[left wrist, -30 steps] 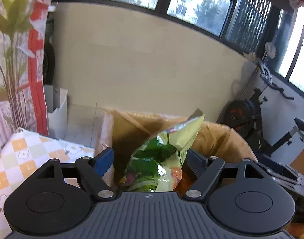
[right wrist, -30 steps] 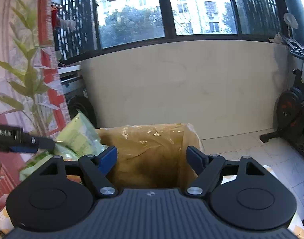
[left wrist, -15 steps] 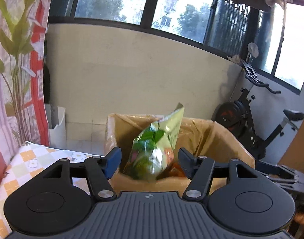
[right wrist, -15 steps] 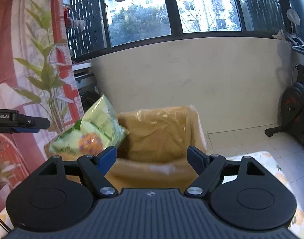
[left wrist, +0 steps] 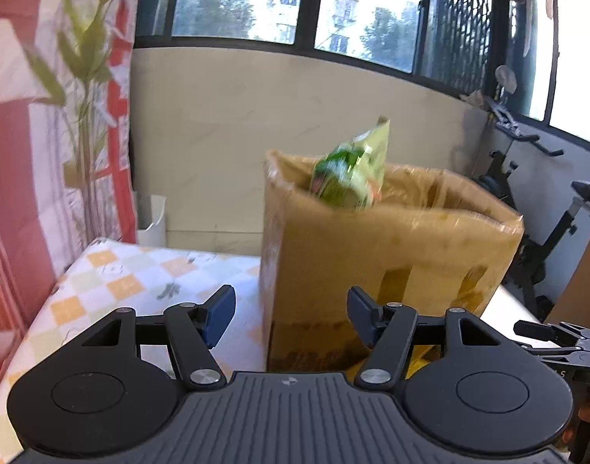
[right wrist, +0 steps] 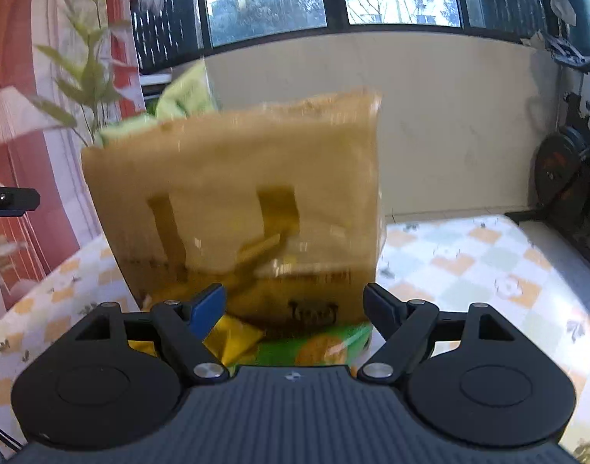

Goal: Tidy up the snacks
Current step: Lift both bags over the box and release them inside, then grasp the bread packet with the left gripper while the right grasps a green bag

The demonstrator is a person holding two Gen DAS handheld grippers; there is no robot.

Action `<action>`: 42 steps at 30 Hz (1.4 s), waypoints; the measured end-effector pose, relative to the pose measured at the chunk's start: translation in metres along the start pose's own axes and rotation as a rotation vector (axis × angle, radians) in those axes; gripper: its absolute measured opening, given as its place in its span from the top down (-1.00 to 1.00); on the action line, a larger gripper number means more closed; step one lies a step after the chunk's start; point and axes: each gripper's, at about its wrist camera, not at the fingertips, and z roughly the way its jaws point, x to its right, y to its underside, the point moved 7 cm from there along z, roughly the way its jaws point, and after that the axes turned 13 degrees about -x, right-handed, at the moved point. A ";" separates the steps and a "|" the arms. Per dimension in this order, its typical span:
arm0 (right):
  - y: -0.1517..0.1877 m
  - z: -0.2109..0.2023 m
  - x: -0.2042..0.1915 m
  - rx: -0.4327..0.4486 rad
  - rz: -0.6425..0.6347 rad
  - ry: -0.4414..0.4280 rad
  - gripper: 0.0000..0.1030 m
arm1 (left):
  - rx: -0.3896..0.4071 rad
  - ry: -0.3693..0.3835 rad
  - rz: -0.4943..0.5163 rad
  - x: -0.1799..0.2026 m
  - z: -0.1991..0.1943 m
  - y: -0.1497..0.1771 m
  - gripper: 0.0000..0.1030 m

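Dark handwritten marks on the cardboard box (right wrist: 233,208) low on its front face, smeared, unreadable. No brand legible on any packet; motion blur throughout.

Left tool (left wrist: 291,319): jaws apart, nothing between them. Right tool (right wrist: 294,309): jaws apart, nothing held either.

Change from half a second ago: both cameras have dropped and pulled back. Earlier both looked down over the box rim into the open top; now both face the box's outer walls from tabletop level. The green snack bag (left wrist: 351,172), earlier framed right between the left tool's fingers, now sits well beyond and above them, standing tilted in the box opening, its top corner poking over the rim. In the right view the same bag (right wrist: 179,102) shows at the box's far left corner, above the rim, well away from the right tool.

Box (left wrist: 387,266) stands on the checkered tabletop (left wrist: 113,282), just ahead of the left tool, offset to its right. In the right view the box fills the space straight ahead of the jaws.

More snacks lie on the tabletop against the box base, right under the right tool: a yellow packet (right wrist: 233,338) by the left finger, a green packet with orange print (right wrist: 314,348) between the fingers, lower down.

Right tool's tip (left wrist: 558,340) shows at the left view's right edge.
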 end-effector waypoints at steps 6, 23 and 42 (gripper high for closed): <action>0.023 0.024 -0.006 -0.044 -0.013 0.052 -0.65 | -0.033 -0.029 -0.021 -0.002 0.014 0.027 -0.30; 0.073 0.030 0.003 0.010 0.060 -0.084 -0.54 | -0.113 -0.007 -0.021 0.012 0.036 0.086 -0.46; 0.076 0.023 0.009 0.043 0.102 -0.114 -0.45 | -0.193 -0.153 0.072 0.041 0.066 0.116 -0.70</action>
